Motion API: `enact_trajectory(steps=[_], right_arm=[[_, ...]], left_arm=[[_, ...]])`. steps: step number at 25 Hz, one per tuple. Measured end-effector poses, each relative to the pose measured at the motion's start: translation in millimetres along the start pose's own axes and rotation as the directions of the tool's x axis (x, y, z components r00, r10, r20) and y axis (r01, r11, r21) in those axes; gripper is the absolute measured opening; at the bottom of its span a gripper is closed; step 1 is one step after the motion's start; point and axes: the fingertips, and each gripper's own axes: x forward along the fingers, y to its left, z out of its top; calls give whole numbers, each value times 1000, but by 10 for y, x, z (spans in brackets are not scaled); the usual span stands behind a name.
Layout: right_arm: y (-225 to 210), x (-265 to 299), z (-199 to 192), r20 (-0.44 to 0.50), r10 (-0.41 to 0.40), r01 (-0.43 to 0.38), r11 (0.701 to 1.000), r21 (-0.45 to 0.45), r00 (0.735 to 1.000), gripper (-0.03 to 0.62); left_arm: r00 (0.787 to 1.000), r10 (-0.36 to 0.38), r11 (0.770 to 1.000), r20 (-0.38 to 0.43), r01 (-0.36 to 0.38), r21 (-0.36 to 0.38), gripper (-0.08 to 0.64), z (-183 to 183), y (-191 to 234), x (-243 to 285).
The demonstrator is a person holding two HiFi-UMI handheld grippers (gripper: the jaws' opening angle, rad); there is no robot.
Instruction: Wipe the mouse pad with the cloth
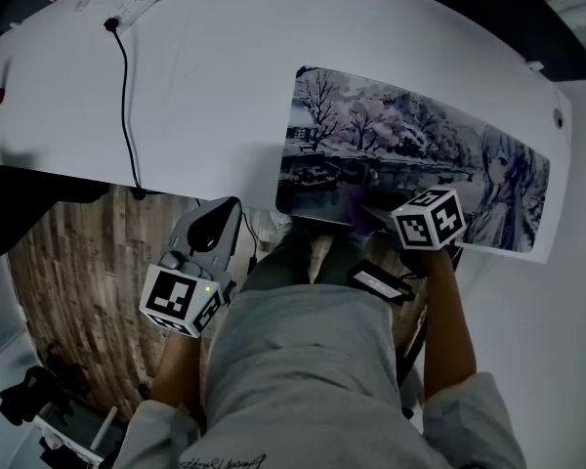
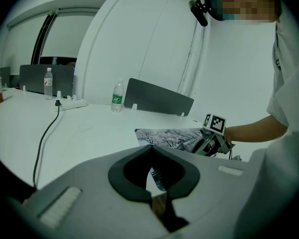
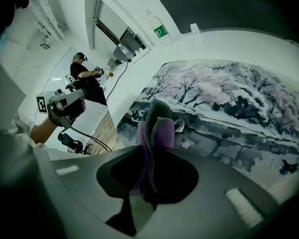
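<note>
Now our right gripper pinches the cloth at the near left of the mouse pad, which stretches long to the right; our left gripper hangs closed, empty.

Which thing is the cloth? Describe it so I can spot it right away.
On the white table lies a long mouse pad printed with snowy trees. At its near edge, the right claw pinches the cloth: a soft, bunched purple wad that stands up off the flat print.
</note>
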Motion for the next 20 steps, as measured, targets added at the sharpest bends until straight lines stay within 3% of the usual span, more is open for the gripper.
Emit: enact_trajectory(steps=[20], right_arm=[[633,621,365,-77,16,-30,983,-180,997,72]], left_arm=[[995,94,994,19,-93,-64,18,-162,368,-412]])
